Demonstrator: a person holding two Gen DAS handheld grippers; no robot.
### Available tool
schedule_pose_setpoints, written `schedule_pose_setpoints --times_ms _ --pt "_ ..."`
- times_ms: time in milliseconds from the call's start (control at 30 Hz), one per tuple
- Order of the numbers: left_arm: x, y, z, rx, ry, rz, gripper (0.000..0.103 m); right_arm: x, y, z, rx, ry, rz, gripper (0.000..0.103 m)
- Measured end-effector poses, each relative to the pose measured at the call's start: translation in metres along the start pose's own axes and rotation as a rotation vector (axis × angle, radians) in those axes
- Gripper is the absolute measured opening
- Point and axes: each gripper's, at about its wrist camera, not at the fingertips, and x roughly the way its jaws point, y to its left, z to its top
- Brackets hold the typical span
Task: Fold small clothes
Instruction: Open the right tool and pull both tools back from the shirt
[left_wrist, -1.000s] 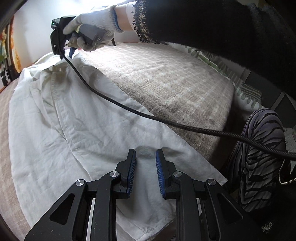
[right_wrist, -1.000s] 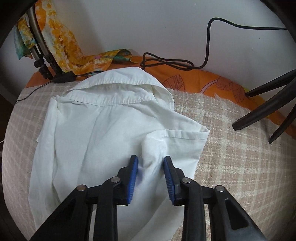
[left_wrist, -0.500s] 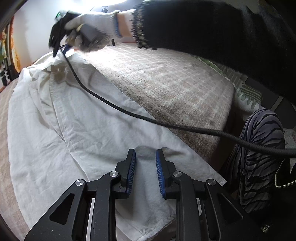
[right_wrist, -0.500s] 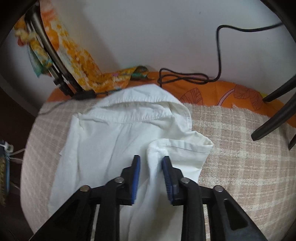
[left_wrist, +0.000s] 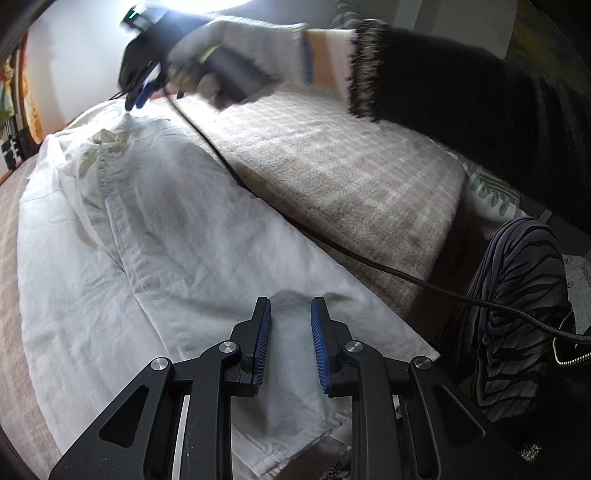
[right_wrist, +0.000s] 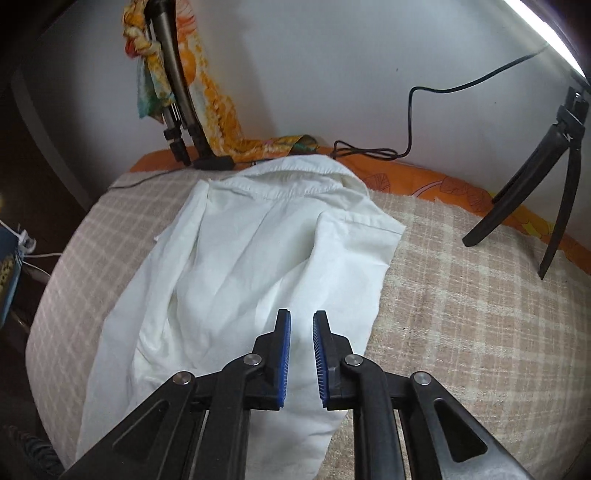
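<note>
A: We start with the white cotton collared shirt (right_wrist: 236, 266). It lies spread out on the beige checked woven blanket (right_wrist: 461, 314), collar end toward the wall, with one short sleeve (right_wrist: 354, 236) folded back over the body of the shirt.

B: And our left gripper (left_wrist: 290, 347)?

A: It sits at the shirt's hem corner. Its blue-padded jaws stand a little apart with white cloth bunched up between them; we read that as a hold on the shirt's hem.

B: Our right gripper (right_wrist: 301, 354)?

A: It is up at the collar end of the shirt, seen from the left wrist view in a white knitted glove (left_wrist: 236, 40) below a black fuzzy sleeve (left_wrist: 461, 92). Its jaws have just been closing and now leave only a narrow gap. White fabric shows in that gap, but we cannot tell whether the pads press on it or it merely lies behind them.

B: What lies around the shirt?

A: A black cable (left_wrist: 332, 243) runs over the blanket just beside the shirt's edge. Beyond the collar we see an orange leaf-print sheet (right_wrist: 443, 184), a yellow-orange patterned cloth (right_wrist: 218, 107) draped on a dark stand (right_wrist: 177, 85), and off to the sleeve side a black tripod (right_wrist: 554, 177).
</note>
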Motion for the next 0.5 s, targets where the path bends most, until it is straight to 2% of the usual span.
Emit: schedule_pose_setpoints --times_ms 167,200,267,367,500 --pt "-0.003 -0.003 -0.002 -0.002 0.002 -0.007 0.02 0.047 -0.002 0.014 -0.02 0.047 -0.119 0.011" --pt "-0.005 -0.003 -0.002 -0.004 0.002 -0.011 0.021 0.052 -0.005 0.019 -0.012 0.038 -0.137 0.014" --pt "-0.009 -0.003 -0.002 -0.015 -0.007 -0.013 0.021 0.055 -0.011 0.028 0.027 0.033 -0.137 0.016" --pt "-0.022 -0.001 -0.002 -0.026 -0.038 -0.011 0.023 0.044 -0.013 0.032 0.052 0.018 -0.145 0.021" --pt "-0.042 0.002 -0.003 -0.045 -0.084 0.002 0.038 0.006 -0.015 0.023 0.085 -0.038 -0.1 0.029"
